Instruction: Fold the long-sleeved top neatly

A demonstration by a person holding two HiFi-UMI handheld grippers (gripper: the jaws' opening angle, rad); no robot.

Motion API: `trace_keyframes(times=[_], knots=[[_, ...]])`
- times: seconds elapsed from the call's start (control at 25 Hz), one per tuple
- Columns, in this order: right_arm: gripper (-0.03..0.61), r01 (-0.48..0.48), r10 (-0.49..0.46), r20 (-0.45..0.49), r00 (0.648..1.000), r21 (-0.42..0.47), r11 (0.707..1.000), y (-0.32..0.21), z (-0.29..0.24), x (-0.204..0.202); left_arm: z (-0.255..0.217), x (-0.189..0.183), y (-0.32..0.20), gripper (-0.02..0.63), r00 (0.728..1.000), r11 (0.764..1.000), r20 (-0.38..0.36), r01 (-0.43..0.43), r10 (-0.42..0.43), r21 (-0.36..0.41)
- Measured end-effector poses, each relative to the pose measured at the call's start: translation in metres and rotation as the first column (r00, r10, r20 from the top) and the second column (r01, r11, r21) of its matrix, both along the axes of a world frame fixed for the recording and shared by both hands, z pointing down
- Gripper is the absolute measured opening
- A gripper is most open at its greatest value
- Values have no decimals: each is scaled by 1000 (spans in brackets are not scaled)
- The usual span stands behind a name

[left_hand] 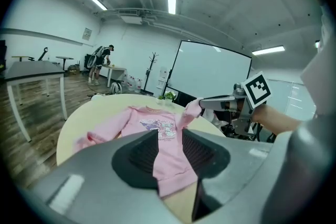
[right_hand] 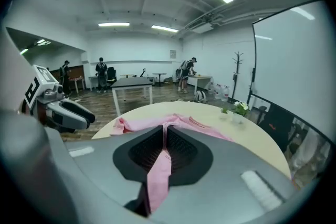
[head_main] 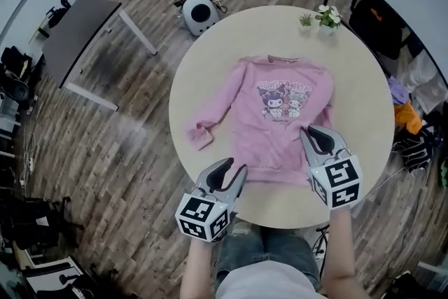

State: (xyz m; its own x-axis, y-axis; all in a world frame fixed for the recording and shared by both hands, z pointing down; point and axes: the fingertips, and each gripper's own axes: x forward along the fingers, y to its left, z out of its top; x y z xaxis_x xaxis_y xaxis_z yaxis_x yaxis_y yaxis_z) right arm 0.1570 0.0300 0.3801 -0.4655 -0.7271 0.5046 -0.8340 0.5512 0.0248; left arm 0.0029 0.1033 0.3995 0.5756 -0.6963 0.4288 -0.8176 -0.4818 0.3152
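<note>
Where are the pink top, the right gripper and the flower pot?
pink top (head_main: 276, 129), head view, front panel just below the print.
right gripper (head_main: 316, 135), head view, midway between its fingertips.
flower pot (head_main: 326, 19), head view, its white blossoms.

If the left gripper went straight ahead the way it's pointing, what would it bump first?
Probably the pink top. The left gripper, jaws apart, points at the top's bottom hem, which lies on the round table. How close it is stays hard to judge.
</note>
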Motion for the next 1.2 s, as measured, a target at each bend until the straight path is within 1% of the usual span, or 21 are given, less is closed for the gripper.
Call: trace_keyframes(times=[0.08, 0.16, 0.32, 0.44, 0.52, 0.6, 0.8, 0.96, 1.2], knots=[[51, 80, -81, -61, 995, -18, 997, -5, 1, -18, -2, -15, 3, 143, 999, 999, -4, 36, -36, -1], [51, 147, -152, -120, 981, -51, 988, -10, 7, -34, -1, -29, 5, 143, 998, 998, -9, 65, -65, -3], [51, 236, -262, -211, 942, -140, 962, -19, 29, -63, 3, -52, 1, 143, 995, 995, -20, 101, -101, -11], [51, 278, -327, -258, 909, -211, 937, -21, 51, -85, 9, -67, -6, 143, 995, 995, -30, 99, -99, -22], [51, 306, -375, -300, 878, -252, 918, -21, 66, -97, 13, -74, -12, 143, 996, 996, -38, 84, -86, -28], [51, 315, -401, -323, 857, -288, 904, -22, 80, -109, 16, -81, -21, 143, 997, 997, -43, 63, -65, -34], [52, 291, -412, -303, 859, -373, 881, -29, 113, -138, 21, -98, -52, 143, 999, 999, -55, -3, 0, -54], [54, 258, -403, -291, 867, -430, 865, -37, 140, -151, 27, -105, -75, 143, 997, 996, -60, -59, 55, -66], [69, 210, -381, -282, 881, -488, 847, -47, 173, -168, 38, -122, -99, 143, 993, 991, -66, -98, 93, -91]])
